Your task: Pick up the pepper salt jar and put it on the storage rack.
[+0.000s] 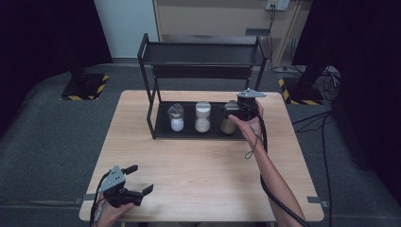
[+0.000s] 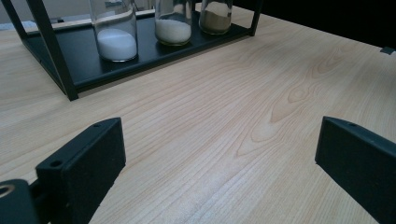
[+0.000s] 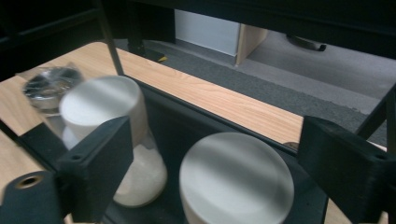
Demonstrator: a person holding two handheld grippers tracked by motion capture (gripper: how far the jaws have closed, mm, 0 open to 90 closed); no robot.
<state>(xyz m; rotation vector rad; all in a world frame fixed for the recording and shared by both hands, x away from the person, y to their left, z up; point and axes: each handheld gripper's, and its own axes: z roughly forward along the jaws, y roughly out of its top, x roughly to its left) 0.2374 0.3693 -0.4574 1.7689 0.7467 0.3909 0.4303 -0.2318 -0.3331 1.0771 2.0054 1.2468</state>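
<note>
The brown jar (image 1: 230, 124) sits at the right end of the rack's (image 1: 161, 133) tray. My right tool (image 3: 224, 154) hangs open above its white lid, not gripping. My left tool (image 1: 142, 178) rests open on the counter (image 1: 208, 165), empty.

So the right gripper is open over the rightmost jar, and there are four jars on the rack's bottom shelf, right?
Not quite: the high view shows three jars on the rack's bottom shelf, not four. The rest holds: the right gripper stands open, its jaws apart on either side of the rightmost jar, whose white lid shows in the right gripper view.
</note>
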